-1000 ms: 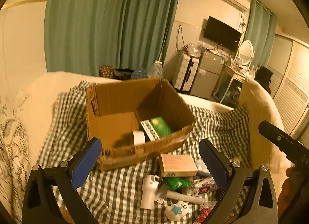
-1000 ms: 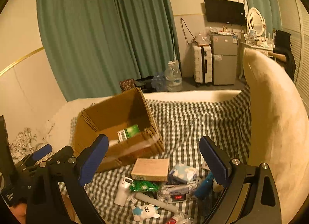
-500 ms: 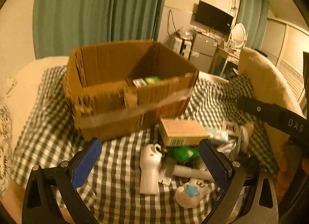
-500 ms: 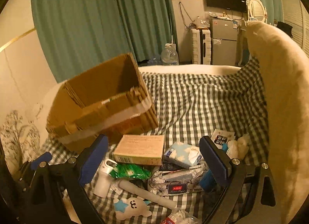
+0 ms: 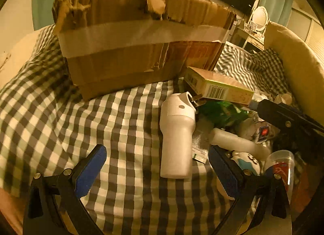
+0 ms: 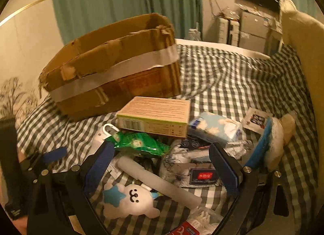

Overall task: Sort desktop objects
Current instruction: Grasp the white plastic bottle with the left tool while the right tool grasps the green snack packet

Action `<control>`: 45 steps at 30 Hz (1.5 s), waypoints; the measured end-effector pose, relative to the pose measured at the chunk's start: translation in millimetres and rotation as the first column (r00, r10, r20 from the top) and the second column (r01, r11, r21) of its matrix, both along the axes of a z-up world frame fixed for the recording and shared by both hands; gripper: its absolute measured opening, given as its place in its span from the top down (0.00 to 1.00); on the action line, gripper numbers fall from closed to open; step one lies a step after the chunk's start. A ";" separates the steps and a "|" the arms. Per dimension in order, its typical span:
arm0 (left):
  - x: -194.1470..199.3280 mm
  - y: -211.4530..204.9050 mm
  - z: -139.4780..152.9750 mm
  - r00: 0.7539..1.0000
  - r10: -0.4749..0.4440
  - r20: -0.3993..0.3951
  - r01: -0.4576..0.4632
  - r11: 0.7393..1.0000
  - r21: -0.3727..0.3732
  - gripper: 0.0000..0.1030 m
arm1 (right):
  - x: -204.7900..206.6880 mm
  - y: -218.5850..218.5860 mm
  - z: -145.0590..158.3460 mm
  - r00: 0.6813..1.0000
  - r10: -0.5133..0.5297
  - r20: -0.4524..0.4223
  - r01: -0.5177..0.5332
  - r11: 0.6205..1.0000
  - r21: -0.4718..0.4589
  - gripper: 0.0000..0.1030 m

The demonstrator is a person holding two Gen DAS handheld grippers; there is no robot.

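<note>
Inside of torn brown cardboard box (image 5: 141,38): hidden behind its taped near wall in both views.
White plastic bottle (image 6: 99,136): right wrist view shows only its cap end; the rest sits behind a gripper finger and the green foil snack bag (image 6: 139,143).
Red-labelled clear cup (image 5: 281,164): partly behind a finger; label unreadable.
Print on flat tan carton (image 6: 156,117): too small to read.
</note>
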State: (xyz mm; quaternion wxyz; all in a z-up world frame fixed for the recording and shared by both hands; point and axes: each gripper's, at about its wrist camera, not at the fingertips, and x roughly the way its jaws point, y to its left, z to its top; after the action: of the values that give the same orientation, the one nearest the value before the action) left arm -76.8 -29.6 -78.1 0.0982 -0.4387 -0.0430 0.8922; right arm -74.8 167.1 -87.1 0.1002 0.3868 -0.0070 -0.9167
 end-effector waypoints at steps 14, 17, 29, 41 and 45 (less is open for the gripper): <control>-22.4 3.6 -19.8 0.999 -0.013 0.037 0.013 1.000 -0.001 0.00 | -27.3 -18.6 -16.5 0.988 0.129 0.081 -0.128 0.992 -0.021 0.17; -26.0 -2.1 -23.6 0.999 -0.008 0.054 0.007 1.000 0.019 0.00 | -32.3 -24.4 -19.3 0.985 0.149 0.093 -0.148 0.989 -0.017 0.18; -23.7 -8.0 -21.3 0.999 0.003 0.052 -0.003 1.000 0.012 0.15 | -46.3 -35.5 -40.7 0.964 0.180 0.197 -0.186 0.982 0.011 0.40; -14.5 -25.1 -13.4 1.000 0.018 0.022 -0.018 1.000 -0.004 0.65 | -40.7 -18.8 -41.3 0.964 0.156 0.215 -0.154 0.988 -0.027 0.67; -15.6 -19.5 -11.4 1.000 0.009 0.024 -0.009 0.999 -0.031 0.65 | -40.9 -25.0 -40.1 0.964 0.169 0.204 -0.174 0.985 0.005 0.67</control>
State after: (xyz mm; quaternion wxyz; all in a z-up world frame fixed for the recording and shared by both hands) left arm -92.4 -49.2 -89.5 0.0869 -0.4507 -0.0325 0.8879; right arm -115.8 142.1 -127.2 0.1735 0.4787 0.0268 -0.8602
